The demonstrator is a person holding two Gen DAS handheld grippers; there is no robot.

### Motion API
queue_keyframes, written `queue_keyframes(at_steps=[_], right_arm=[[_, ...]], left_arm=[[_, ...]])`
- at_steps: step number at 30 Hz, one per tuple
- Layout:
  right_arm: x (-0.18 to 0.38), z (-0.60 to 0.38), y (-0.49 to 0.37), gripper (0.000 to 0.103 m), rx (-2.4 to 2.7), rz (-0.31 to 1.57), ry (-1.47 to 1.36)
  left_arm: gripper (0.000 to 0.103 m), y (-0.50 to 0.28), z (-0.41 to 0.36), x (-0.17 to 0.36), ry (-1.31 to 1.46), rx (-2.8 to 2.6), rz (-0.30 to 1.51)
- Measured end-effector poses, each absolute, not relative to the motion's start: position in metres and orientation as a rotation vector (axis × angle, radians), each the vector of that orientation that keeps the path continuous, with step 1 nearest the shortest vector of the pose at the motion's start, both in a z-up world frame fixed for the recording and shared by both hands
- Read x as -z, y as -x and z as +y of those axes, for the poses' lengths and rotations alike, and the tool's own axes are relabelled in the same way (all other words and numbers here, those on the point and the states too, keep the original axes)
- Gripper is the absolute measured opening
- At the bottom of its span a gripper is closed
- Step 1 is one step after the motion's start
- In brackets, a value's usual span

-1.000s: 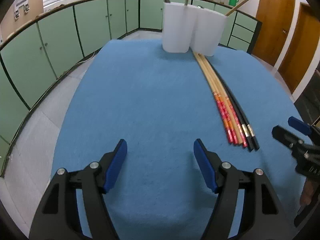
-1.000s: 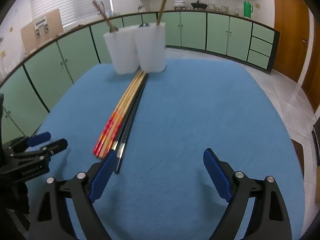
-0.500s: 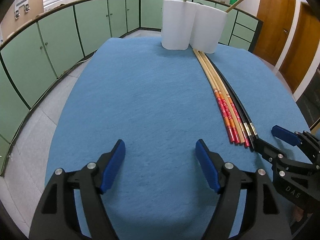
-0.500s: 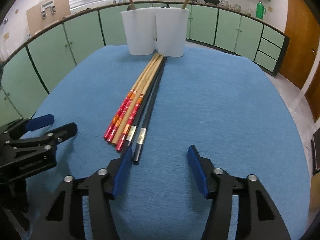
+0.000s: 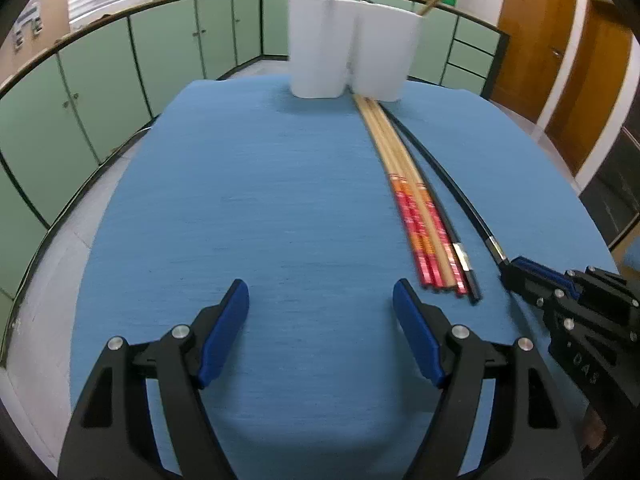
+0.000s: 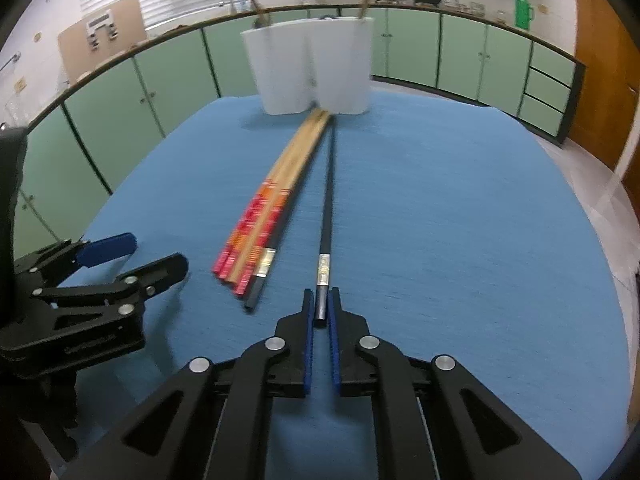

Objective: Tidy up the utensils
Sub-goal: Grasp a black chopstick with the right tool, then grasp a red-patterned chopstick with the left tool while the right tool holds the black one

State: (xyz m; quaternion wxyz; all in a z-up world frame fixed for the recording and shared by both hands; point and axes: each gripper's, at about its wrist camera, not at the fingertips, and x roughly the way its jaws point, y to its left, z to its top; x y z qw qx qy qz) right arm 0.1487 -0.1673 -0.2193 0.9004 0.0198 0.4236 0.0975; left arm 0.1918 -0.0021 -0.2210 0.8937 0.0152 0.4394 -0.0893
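On the blue tabletop (image 6: 460, 220) my right fingers (image 6: 308, 340) pinch only the black chopstick's (image 6: 327, 216) end, left fingers (image 5: 224, 332) gaping empty, so lifting may let it swivel loose.

Black chopstick (image 6: 327, 216) split from the bundle, near end pinched. Wood/red chopsticks (image 6: 276, 204) plus one black lie bundled, tips at the white holder (image 6: 308, 68).

**Blue table, holder and chopsticks**

A blue-covered table (image 5: 280, 200) carries everything. At its far edge stands a white double holder (image 5: 352, 52). From the holder's foot a bundle of wooden chopsticks (image 6: 276, 204) runs toward the near edge, a black one (image 6: 258, 280) alongside. Another black chopstick (image 6: 328, 200) lies just right, splayed apart.
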Motion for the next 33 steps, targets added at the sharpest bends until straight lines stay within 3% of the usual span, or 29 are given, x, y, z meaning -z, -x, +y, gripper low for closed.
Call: queue_keyframes(at_steps=[13, 22, 25, 29, 33], right_arm=[[0.22, -0.193, -0.149, 0.007, -0.161, 0.874, -0.055], [0.221, -0.199, -0.146, 0.008, -0.182, 0.872, -0.089], [0.222, -0.208, -0.145, 0.011, -0.213, 0.871, -0.147], [0.221, -0.209, -0.138, 0.023, -0.236, 0.865, -0.138], [0.22, -0.209, -0.137, 0.023, -0.231, 0.866, -0.131]], left_arm=[[0.073, -0.203, -0.033, 0.226, -0.093, 0.19, 0.928], [0.074, -0.198, -0.013, 0.223, -0.056, 0.117, 0.921], [0.073, -0.196, -0.01, 0.222, -0.049, 0.115, 0.921], [0.072, -0.195, -0.011, 0.221, -0.05, 0.119, 0.918], [0.069, -0.199, -0.015, 0.221, -0.05, 0.13, 0.916]])
